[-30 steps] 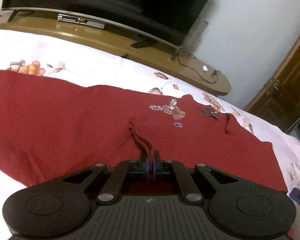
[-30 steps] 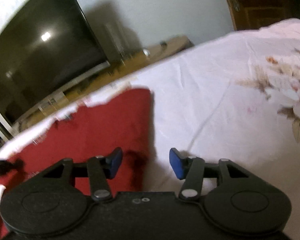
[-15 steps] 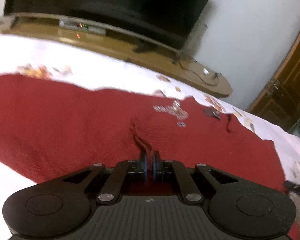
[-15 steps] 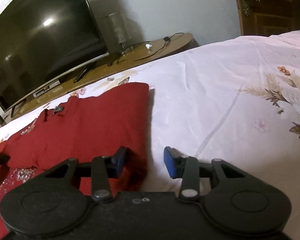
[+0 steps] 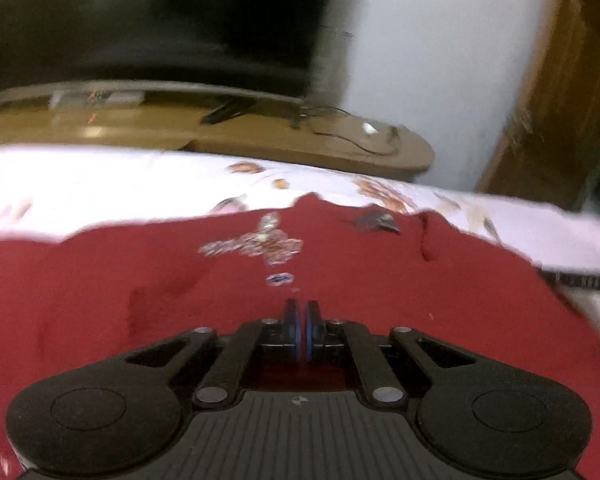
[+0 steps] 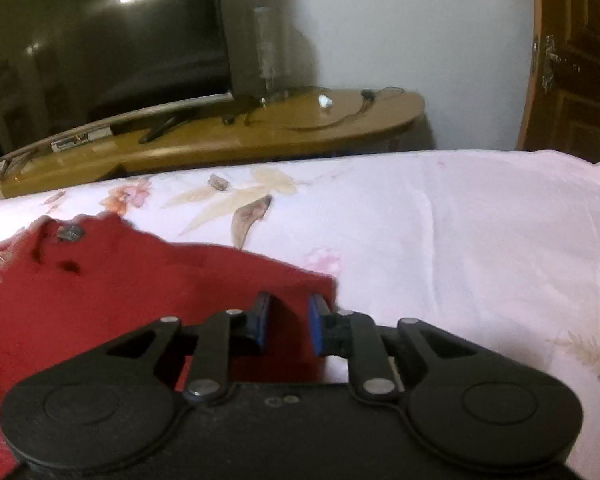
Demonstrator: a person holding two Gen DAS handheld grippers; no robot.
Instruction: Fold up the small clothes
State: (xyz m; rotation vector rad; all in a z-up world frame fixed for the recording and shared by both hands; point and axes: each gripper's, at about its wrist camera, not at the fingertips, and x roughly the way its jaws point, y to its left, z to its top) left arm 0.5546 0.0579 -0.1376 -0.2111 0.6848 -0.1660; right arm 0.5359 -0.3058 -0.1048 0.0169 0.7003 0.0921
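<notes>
- Red garment (image 5: 140,300): one, lying on the bed.
- Beaded ornament (image 5: 256,244) on the garment: one cluster, with one small separate piece just below it.
- Bed (image 6: 460,240) with flowered white sheet: one.
- Grippers: two, the left gripper (image 5: 301,330) and the right gripper (image 6: 288,322), each with two blue-padded fingers.
- Television (image 6: 100,48): one, beyond the far edge of the bed.
- Wooden stand (image 6: 300,128) under the television: one.
- Set-top box (image 6: 72,142) on the stand: one.
- Wooden door (image 6: 580,80): one.
</notes>
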